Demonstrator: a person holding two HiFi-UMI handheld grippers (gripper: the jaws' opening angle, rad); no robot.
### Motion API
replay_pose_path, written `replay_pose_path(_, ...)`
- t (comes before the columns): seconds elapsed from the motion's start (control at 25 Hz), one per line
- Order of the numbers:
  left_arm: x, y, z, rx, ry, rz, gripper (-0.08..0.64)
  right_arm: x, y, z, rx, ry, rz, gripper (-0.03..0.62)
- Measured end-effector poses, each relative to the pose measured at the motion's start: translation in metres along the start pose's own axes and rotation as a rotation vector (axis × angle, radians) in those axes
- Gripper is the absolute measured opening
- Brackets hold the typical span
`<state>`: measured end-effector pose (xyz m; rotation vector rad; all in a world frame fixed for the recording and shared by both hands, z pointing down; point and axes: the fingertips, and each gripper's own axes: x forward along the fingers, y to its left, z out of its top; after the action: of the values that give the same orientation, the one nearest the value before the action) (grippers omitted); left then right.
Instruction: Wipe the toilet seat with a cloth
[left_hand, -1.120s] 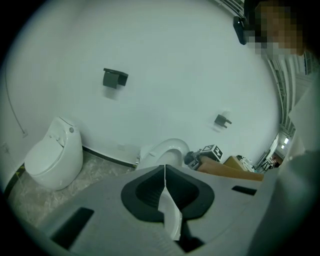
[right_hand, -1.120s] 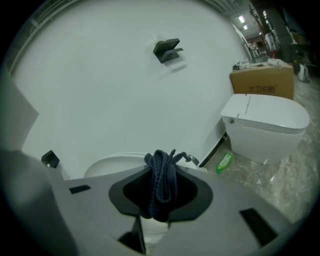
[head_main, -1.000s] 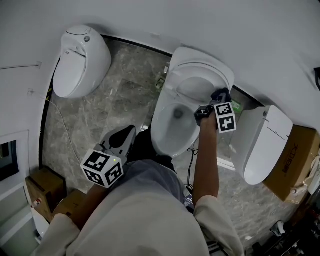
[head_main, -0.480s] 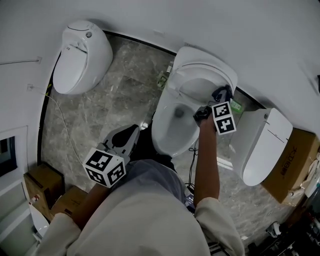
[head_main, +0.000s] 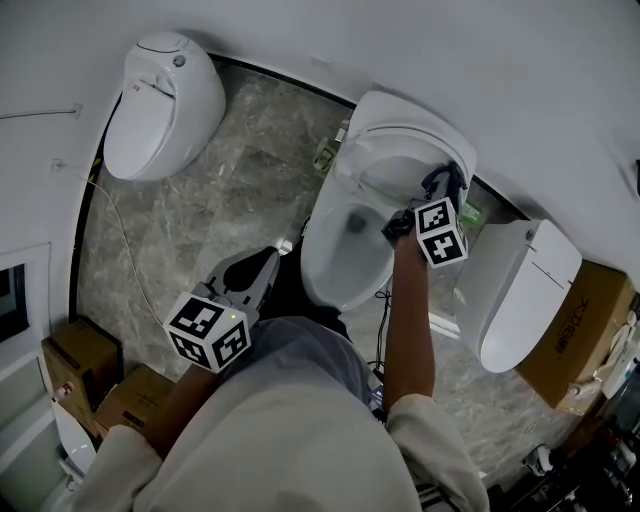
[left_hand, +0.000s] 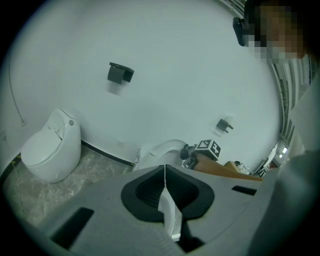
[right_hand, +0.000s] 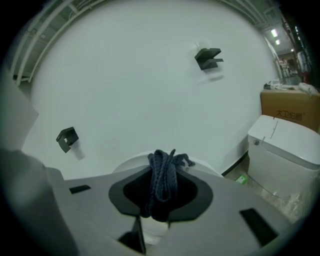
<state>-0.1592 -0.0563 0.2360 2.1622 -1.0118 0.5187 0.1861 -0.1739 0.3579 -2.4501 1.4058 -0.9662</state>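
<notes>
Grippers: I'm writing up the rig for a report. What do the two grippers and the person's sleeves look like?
Both the left gripper and right gripper have grey shells with a black recess round the jaws. Each carries a cube of black-and-white square markers. The sleeves are pale and loose.

I get soft, even, cool light, no glare. Both gripper views: heavy fisheye, black vignetted corners. Head view bends at edges. Wall bracket (right_hand: 208, 57) casts a faint blurred shadow. Focus fine.
</notes>
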Motion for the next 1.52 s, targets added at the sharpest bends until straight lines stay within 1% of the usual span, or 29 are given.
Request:
replay_pose_path(0.36, -0.001, 0.009, -0.001, -0.020, 0.004, 0.011, 0.011, 0.002, 0.030, -0.004, -0.091, -0.010, 0.085, 0.077)
replay_pose_path(0.72, 0.003, 0.013, 0.001, -0.021, 0.007, 0.005, 0.011, 0.003, 0.057, -0.013, -0.095, -0.005, 0.175, 0.077)
replay_pose_path(1.16, 0.006, 0.022, 0.000, -0.033, 0.011, 0.024, 0.011, 0.009, 0.086, -0.038, -0.076, 0.053, 0.309, 0.077)
replay_pose_path(1.36, 0.007, 0.025, 0.000, -0.039, 0.010, 0.033, 0.011, 0.011, 0.095, -0.055, -0.082, 0.091, 0.338, 0.077)
replay_pose_path(1.52, 0.007, 0.029, 0.000, -0.047, 0.011, 0.044, 0.011, 0.014, 0.101, -0.068, -0.100, 0.118, 0.342, 0.077)
